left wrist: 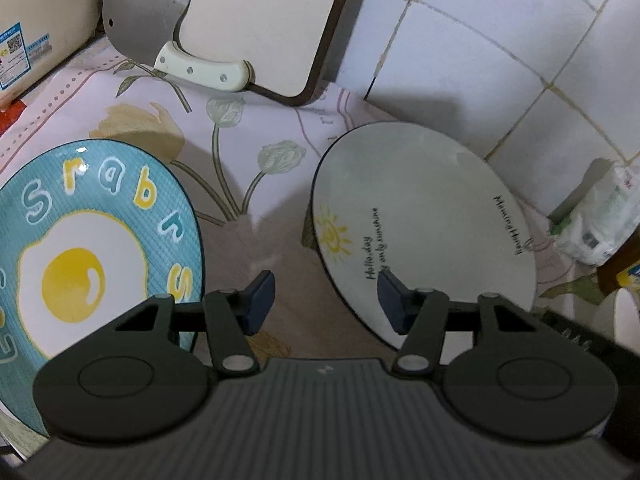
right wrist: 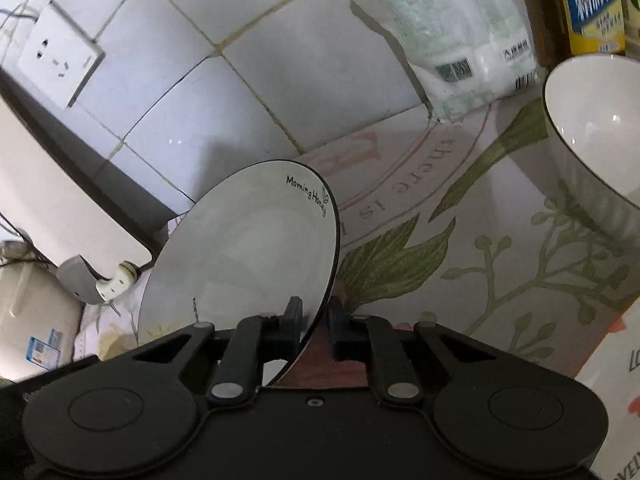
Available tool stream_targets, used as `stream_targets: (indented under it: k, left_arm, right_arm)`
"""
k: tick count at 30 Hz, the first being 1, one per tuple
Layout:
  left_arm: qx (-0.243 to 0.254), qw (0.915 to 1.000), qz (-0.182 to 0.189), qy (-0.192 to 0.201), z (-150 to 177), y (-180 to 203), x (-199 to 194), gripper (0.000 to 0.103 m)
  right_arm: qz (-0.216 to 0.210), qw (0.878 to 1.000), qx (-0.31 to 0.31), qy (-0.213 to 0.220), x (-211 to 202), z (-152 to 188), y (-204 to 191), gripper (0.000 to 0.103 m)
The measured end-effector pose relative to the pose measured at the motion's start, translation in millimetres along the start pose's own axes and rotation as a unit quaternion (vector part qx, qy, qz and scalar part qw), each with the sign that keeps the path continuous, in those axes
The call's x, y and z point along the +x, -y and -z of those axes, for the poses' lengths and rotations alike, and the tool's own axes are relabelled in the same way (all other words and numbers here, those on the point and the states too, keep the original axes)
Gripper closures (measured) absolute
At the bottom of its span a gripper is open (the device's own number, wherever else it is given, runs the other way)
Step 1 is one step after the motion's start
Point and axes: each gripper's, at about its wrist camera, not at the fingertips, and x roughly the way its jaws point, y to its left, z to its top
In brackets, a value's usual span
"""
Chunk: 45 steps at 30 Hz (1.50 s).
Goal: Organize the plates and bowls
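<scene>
Floral tablecloth (left wrist: 256, 240): covers the counter; a bare strip runs up the centre of the left wrist view between both plates. Tiled wall (left wrist: 460, 60): closes the upper right. Cutting board (left wrist: 256, 20): leans at top centre, cleaver (left wrist: 152, 28) against it.

White plate (right wrist: 248, 240): centre of the right wrist view, tilted, lower rim clamped between the pads of the right gripper (right wrist: 316, 326). Blue egg plate (left wrist: 80, 248): lower left, flat. White bowl (right wrist: 596, 128): right edge, well apart.

Left gripper (left wrist: 326, 304): jaws parted, nothing between them; right pad overlaps the white plate's edge.
</scene>
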Motion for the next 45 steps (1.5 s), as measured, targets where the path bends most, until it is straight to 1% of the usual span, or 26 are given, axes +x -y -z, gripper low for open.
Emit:
stream_targets:
  k: [1,3,5,6,8,10,13,15,22,27,32,35,40,45]
  left_arm:
    - [0.002,1.0000,0.000,-0.005,1,0,3,0.063]
    - [-0.009,0.9995,0.030,-0.006,4,-4,6,0.080]
    - [-0.025,0.9984,0.051,-0.006,5,-6,7,0.089]
    - [-0.028,0.9984,0.049,-0.006,5,-4,7,0.089]
    - [-0.016,0.9991,0.039,-0.006,4,1,5,0.089]
    - [-0.005,0.9995,0.032,-0.005,3,3,2,0.089]
    - [0.013,0.9995,0.029,-0.006,2,2,-7,0.089]
    - [0.030,0.9991,0.028,-0.004,6,1,-13,0.089]
    - [0.050,0.9981,0.034,0.007,19,-11,-52,0.088]
    - [0.058,0.9970,0.049,0.013,26,-20,-82,0.088]
    - [0.059,0.9964,0.057,0.020,46,-29,-111,0.088]
    - [0.063,0.9962,0.056,0.021,58,-34,-123,0.088]
    - [0.067,0.9955,0.065,0.017,80,-43,-135,0.088]
    - [0.069,0.9950,0.070,0.017,99,-51,-142,0.088]
  right_arm:
    - [-0.002,1.000,-0.001,0.003,0,0,1,0.090]
    - [-0.005,1.000,-0.005,0.012,0,2,2,0.091]
    - [-0.006,1.000,-0.004,0.015,2,2,3,0.090]
    - [-0.007,1.000,-0.005,0.013,2,1,3,0.089]
    - [-0.008,1.000,0.000,0.003,1,-2,4,0.089]
    - [0.001,1.000,-0.001,-0.007,-1,-5,1,0.087]
    - [0.008,0.999,-0.042,-0.007,-9,-2,-10,0.085]
    - [0.006,0.999,-0.049,-0.011,-14,1,-11,0.085]
    - [-0.004,0.997,-0.073,0.001,-44,22,-16,0.083]
    - [-0.028,0.997,-0.066,0.004,-74,37,-17,0.082]
    - [-0.031,0.995,-0.092,0.014,-103,53,-27,0.081]
    - [-0.034,0.995,-0.090,0.014,-118,67,-28,0.081]
    - [-0.037,0.995,-0.096,0.012,-137,86,-23,0.081]
    - [-0.036,0.995,-0.097,0.007,-146,102,-17,0.081]
